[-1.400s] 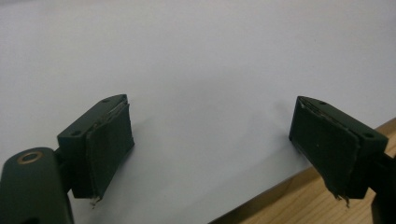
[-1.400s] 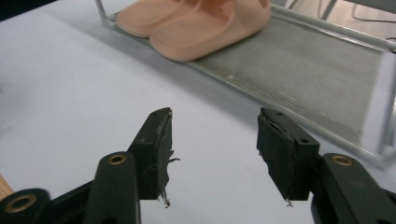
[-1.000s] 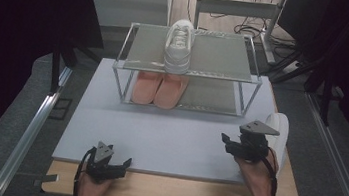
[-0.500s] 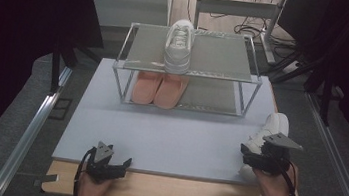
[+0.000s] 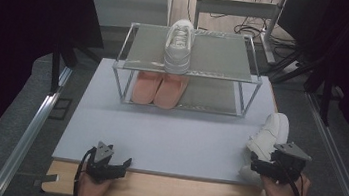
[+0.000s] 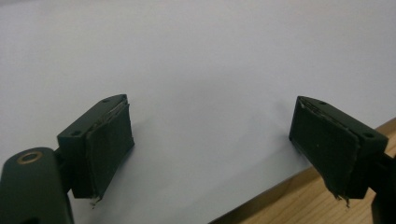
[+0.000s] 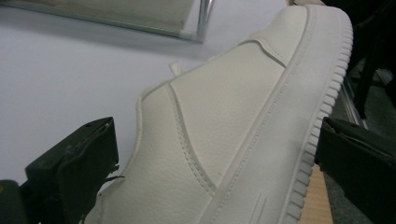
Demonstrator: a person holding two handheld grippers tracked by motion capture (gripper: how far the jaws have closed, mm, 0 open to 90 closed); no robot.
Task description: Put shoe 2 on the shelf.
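Observation:
A white sneaker [image 5: 270, 134] lies on its side at the right edge of the lilac mat [image 5: 177, 138], toe pointing away. My right gripper [image 5: 270, 167] sits at its heel end and is open. In the right gripper view the sneaker [image 7: 224, 126] lies between the two jaws of the right gripper [image 7: 217, 126], its ribbed sole against the right jaw. A matching white sneaker [image 5: 179, 43] stands on the top shelf of the wire rack [image 5: 245, 76]. My left gripper [image 5: 110, 163] rests open at the mat's front edge, and the left gripper [image 6: 212, 102] has nothing between its jaws.
A pair of peach shoes [image 5: 158, 88] sits on the rack's lower shelf, left of centre. A wooden strip [image 5: 171, 191] borders the mat at the front. Metal rails [image 5: 33, 126] run along both sides of the table.
My right gripper moved right and back toward the table's front, coming down around the heel of the white sneaker. The left gripper stayed still.

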